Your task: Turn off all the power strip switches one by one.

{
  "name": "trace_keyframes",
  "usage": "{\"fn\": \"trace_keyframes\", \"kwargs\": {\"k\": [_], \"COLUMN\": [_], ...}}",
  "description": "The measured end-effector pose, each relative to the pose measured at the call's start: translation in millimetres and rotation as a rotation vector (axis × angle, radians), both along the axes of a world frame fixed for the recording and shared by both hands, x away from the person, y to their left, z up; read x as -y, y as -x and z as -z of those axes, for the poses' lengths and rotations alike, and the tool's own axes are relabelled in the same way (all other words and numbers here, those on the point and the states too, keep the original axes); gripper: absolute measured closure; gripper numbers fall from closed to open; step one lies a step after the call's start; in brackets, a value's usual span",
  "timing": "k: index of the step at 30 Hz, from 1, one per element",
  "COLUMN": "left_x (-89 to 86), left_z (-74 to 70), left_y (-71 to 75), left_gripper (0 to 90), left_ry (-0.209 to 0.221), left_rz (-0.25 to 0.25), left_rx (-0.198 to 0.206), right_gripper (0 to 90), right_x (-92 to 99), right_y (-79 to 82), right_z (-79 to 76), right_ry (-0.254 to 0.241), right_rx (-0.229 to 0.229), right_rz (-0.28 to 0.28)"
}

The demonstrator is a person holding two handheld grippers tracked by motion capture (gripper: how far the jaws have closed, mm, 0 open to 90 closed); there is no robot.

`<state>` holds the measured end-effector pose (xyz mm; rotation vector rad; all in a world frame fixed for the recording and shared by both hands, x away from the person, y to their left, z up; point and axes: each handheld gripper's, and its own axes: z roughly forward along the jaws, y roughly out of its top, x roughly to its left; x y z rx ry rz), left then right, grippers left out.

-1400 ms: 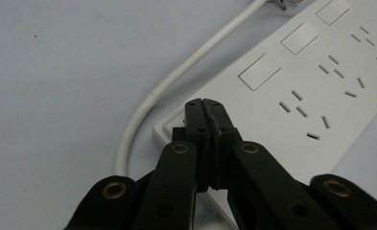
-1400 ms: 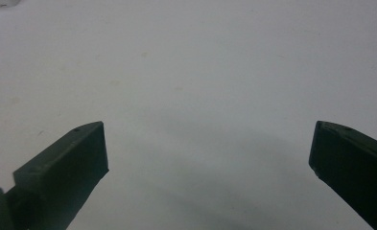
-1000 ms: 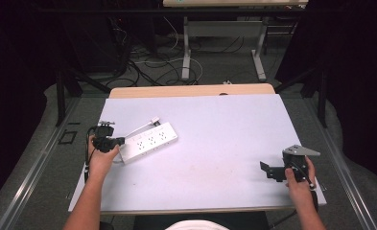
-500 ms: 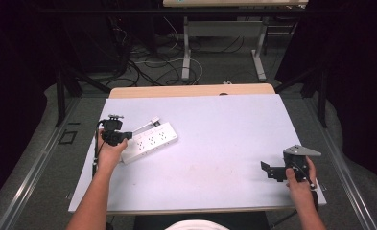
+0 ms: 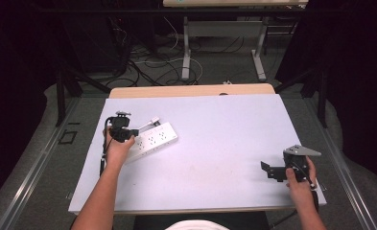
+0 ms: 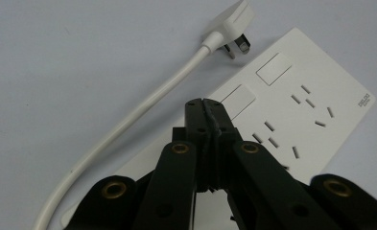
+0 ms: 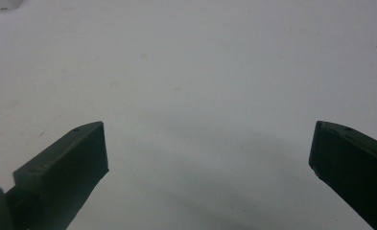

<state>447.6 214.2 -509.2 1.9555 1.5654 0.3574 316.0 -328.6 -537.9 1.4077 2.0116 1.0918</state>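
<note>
Hovering closed over the power strip (image 6: 291, 124), left tongs (image 6: 206, 103); table's (image 5: 215, 158) middle open.

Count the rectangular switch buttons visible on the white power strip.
2. One white rectangular switch button sits toward the strip's far end near the white plug; the other lies just beyond the shut left claw. The claw's black arms may hide more.

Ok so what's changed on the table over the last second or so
The left claw moved right, from beside the power strip's near-left end to over that end, jaws pressed together with nothing between them. The strip, its cord and plug lie as before. The right claw stayed at the table's right edge, jaws wide apart over bare surface.
</note>
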Motion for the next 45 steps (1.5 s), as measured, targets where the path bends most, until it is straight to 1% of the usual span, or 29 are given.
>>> {"fn": "trace_keyframes", "kwargs": {"k": [1,2,3,5,6,7,9,11,12,13,14,19,21,22,23,26,27,28,29,30,32,35,36,38,41,42,44,45], "left_x": [0.3,1.7,1.9,2.9,3.2,4.7,4.7,6.0,5.5,5.5,6.6,7.0,6.7,8.3,8.5,8.7,8.8,8.9,9.1,9.6,9.0,9.8,9.9,9.7,8.9,8.8,7.4,7.2], "left_z": [-0.4,1.7,1.6,2.8,2.5,3.9,3.5,5.3,4.8,5.3,6.8,8.6,7.6,9.5,9.6,10.9,10.9,10.9,10.8,10.6,9.3,11.0,11.0,11.1,10.8,11.0,9.9,10.2], "left_y": [-0.5,-1.4,-1.8,-2.9,-3.4,-3.8,-4.5,-5.4,-5.9,-6.3,-6.7,-7.7,-8.2,-8.5,-8.6,-8.8,-8.8,-8.7,-8.5,-8.3,-7.9,-7.4,-7.3,-7.2,-7.4,-7.3,-7.7,-8.0], "left_gripper": [90.0,90.0,90.0,90.0,90.0,90.0,90.0,90.0,90.0,90.0,90.0,90.0,90.0,90.0,90.0,90.0,90.0,90.0,90.0,90.0,90.0,90.0,90.0,90.0,90.0,90.0,90.0,90.0], "left_ry": [-0.004,0.001,0.004,-0.001,0.0,0.006,0.008,0.006,0.005,0.003,0.003,-0.001,-0.005,-0.001,-0.005,-0.004,-0.004,-0.005,-0.009,-0.024,-0.036,-0.036,-0.038,-0.035,-0.032,-0.029,-0.025,-0.023], "left_rz": [0.002,-0.008,-0.007,-0.007,-0.002,-0.012,-0.004,-0.013,-0.007,-0.009,-0.02,-0.017,-0.007,-0.019,-0.018,-0.023,-0.024,-0.024,-0.024,-0.028,-0.021,-0.032,-0.03,-0.031,-0.025,-0.028,-0.018,-0.019], "left_rx": [-0.011,0.002,-0.009,-0.009,-0.02,-0.007,-0.02,-0.012,-0.025,-0.027,-0.016,-0.025,-0.043,-0.025,-0.033,-0.03,-0.03,-0.03,-0.03,-0.031,-0.044,-0.025,-0.023,-0.024,-0.03,-0.03,-0.046,-0.044], "right_gripper": [0.0,0.0,0.0,0.0,0.0,0.0,0.0,0.0,0.0,0.0,0.0,0.0,0.0,0.0,0.0,0.0,0.0,0.0,0.0,0.0,0.0,0.0,0.0,0.0,0.0,0.0,0.0,0.0], "right_x": [0.0,0.0,-0.3,-0.4,-0.4,-0.3,-0.3,-0.4,-0.4,-0.3,-0.3,0.2,0.0,0.0,-0.3,-1.5,-1.0,-0.5,-0.6,-0.6,-0.6,-0.1,-0.7,-2.1,-1.8,-1.5,-1.7,-1.9], "right_y": [0.0,0.0,0.0,-0.2,-0.2,-0.6,-0.8,-0.7,-0.6,-0.6,-0.7,-0.6,-0.8,-0.8,-0.8,-0.4,-0.5,-1.1,-0.9,-0.9,-0.6,-0.9,-0.4,-0.8,-0.9,-0.8,-1.0,-1.0], "right_z": [0.0,0.1,0.2,0.4,0.4,0.7,0.9,0.8,0.7,0.6,0.7,0.6,1.0,1.0,1.0,1.0,0.9,1.5,1.4,1.4,1.1,1.5,0.8,1.6,1.7,1.3,1.3,1.3], "right_ry": [0.0,0.0,0.004,0.0,0.0,0.003,0.003,0.004,0.004,0.004,0.003,0.003,0.003,0.003,0.001,0.001,0.001,0.002,0.001,0.001,0.002,0.005,0.005,-0.002,0.002,0.003,0.001,0.001], "right_rx": [0.0,-0.001,0.0,-0.002,-0.002,0.0,0.0,0.0,0.001,0.001,0.002,0.002,-0.001,-0.001,-0.001,-0.001,-0.006,-0.001,-0.003,-0.003,-0.002,0.0,-0.006,0.004,0.004,-0.004,-0.003,-0.003], "right_rz": [0.0,0.0,0.003,-0.002,-0.002,-0.003,-0.003,-0.003,-0.005,-0.004,-0.004,-0.004,-0.004,-0.004,-0.003,0.004,0.0,-0.003,-0.005,-0.005,-0.003,-0.006,-0.002,0.006,0.001,-0.004,-0.007,-0.006]}}
